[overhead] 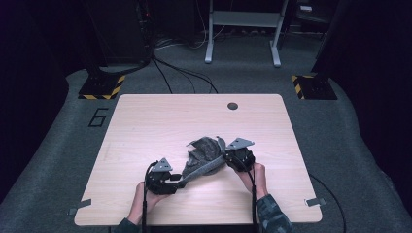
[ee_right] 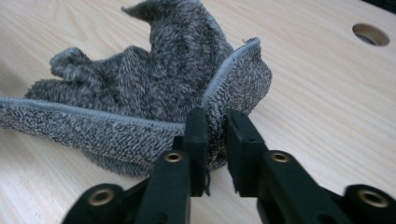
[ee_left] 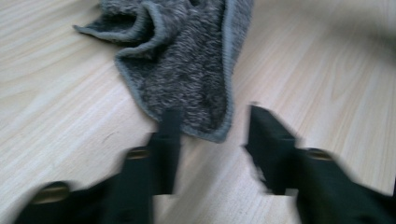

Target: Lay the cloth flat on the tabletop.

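Right gripper (ee_right: 215, 122) is pinching a fold of the grey towel (ee_right: 154, 93) between its nearly closed jaws, its hand (overhead: 255, 175) reaching in from the desk's near edge, right of centre. Left gripper (ee_left: 212, 122) is standing with its jaws spread apart at the towel's narrow hemmed end (ee_left: 205, 126), one jaw tip overlapping the cloth and the other over bare wood, gripping nothing. Lying crumpled on the desk (overhead: 145, 121) slightly nearer its near edge than its far one, the towel is stretching as a band between the two grippers.
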Tool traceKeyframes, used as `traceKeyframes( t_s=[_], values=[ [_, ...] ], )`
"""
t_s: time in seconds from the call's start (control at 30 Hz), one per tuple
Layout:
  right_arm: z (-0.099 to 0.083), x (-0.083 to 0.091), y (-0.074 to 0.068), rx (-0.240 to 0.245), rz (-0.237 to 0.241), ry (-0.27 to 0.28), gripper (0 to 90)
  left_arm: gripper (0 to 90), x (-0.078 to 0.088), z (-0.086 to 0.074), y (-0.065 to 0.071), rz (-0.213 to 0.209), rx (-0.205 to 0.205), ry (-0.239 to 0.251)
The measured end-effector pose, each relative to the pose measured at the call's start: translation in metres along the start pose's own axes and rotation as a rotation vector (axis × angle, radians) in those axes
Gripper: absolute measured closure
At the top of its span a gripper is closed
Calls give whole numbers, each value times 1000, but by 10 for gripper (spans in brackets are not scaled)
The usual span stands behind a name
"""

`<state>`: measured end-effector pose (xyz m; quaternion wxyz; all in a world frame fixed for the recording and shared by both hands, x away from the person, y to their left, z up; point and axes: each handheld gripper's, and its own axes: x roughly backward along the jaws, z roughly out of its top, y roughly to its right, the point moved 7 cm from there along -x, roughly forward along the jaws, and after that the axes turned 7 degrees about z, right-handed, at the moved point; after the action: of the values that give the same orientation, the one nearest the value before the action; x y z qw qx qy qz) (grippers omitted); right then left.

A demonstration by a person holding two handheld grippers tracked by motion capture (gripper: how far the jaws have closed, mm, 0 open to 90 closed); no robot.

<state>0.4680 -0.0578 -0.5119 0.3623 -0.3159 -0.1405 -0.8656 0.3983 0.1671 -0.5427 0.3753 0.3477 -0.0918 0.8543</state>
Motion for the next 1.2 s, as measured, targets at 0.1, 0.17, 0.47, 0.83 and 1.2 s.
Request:
traceKeyframes(
  t_s=[0.1,0.17,0.47,0.83,1.2],
  values=[
    [-5,4,4,-38,10,-8,649,324,7,6,-10,10,51,38],
    [-6,7,6,-49,33,-11,604,295,8,11,-14,23,66,51],
    [13,7,15,-123,47,54,387,264,-19,49,-28,85,4,16],
    [13,-36,4,-116,53,-84,649,692,-60,54,-29,8,1,-42],
    [-7,-24,16,-115,23,-97,816,808,-54,38,-18,30,40,-86]
  ],
)
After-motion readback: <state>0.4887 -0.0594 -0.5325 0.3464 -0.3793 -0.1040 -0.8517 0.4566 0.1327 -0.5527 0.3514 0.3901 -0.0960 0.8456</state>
